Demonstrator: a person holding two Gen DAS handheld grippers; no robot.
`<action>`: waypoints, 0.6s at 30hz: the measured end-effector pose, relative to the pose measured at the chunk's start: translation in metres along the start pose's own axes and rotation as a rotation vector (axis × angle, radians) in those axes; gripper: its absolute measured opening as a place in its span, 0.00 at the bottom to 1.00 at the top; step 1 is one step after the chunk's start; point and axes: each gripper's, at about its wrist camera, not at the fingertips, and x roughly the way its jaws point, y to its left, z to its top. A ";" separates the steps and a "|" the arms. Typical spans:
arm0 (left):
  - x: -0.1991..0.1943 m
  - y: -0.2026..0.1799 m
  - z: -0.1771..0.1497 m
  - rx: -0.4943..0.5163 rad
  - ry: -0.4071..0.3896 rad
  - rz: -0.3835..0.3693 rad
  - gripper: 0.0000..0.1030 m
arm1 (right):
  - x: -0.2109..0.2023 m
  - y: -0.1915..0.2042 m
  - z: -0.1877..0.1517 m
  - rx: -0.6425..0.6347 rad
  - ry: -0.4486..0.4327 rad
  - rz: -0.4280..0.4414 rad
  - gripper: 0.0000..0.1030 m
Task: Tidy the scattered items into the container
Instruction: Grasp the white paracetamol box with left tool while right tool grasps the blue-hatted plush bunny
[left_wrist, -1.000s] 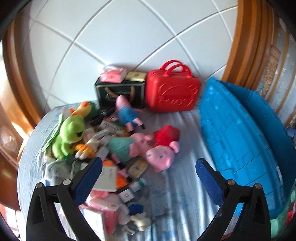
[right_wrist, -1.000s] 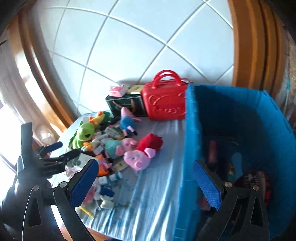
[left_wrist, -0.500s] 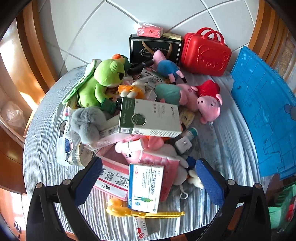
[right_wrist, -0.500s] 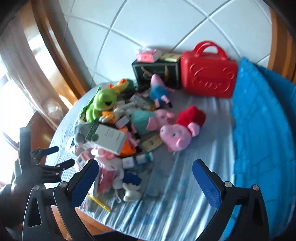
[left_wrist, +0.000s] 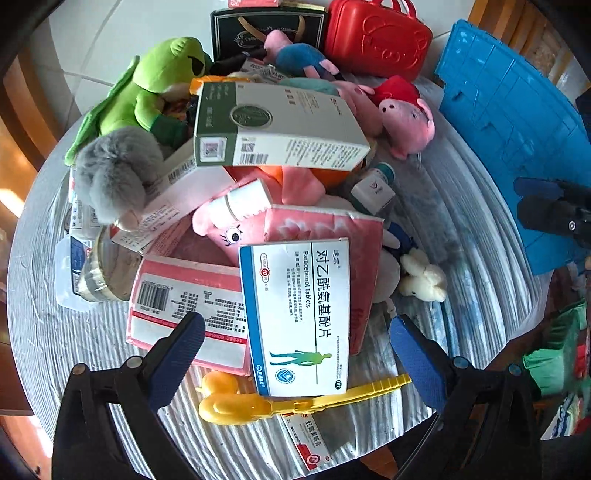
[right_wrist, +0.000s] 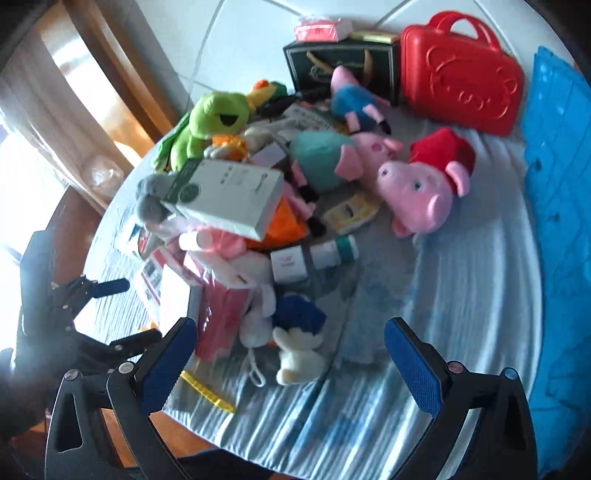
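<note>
Both grippers hang open and empty over a heap of toys and boxes on a round table.

Left wrist view: the left gripper (left_wrist: 295, 354) has its jaws spread wide either side of a paracetamol box (left_wrist: 295, 317) lying atop the pile; a yellow clip (left_wrist: 280, 400) lies just beneath, and the blue container (left_wrist: 509, 122) stands at the right. Right wrist view: the right gripper (right_wrist: 288, 354), jaws apart, holds nothing above a small white plush (right_wrist: 299, 358); the container's blue wall (right_wrist: 557, 192) sits at the right edge, beside a pink pig plush (right_wrist: 421, 192).
</note>
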 end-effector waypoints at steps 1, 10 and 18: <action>0.006 0.000 -0.001 0.008 0.010 -0.001 0.99 | 0.009 0.001 -0.003 -0.005 0.016 -0.004 1.00; 0.041 0.004 -0.004 0.017 0.062 -0.005 0.99 | 0.088 0.001 -0.031 -0.042 0.174 -0.049 1.00; 0.049 0.003 0.003 0.035 0.047 -0.019 0.97 | 0.125 -0.002 -0.041 -0.075 0.246 -0.126 0.65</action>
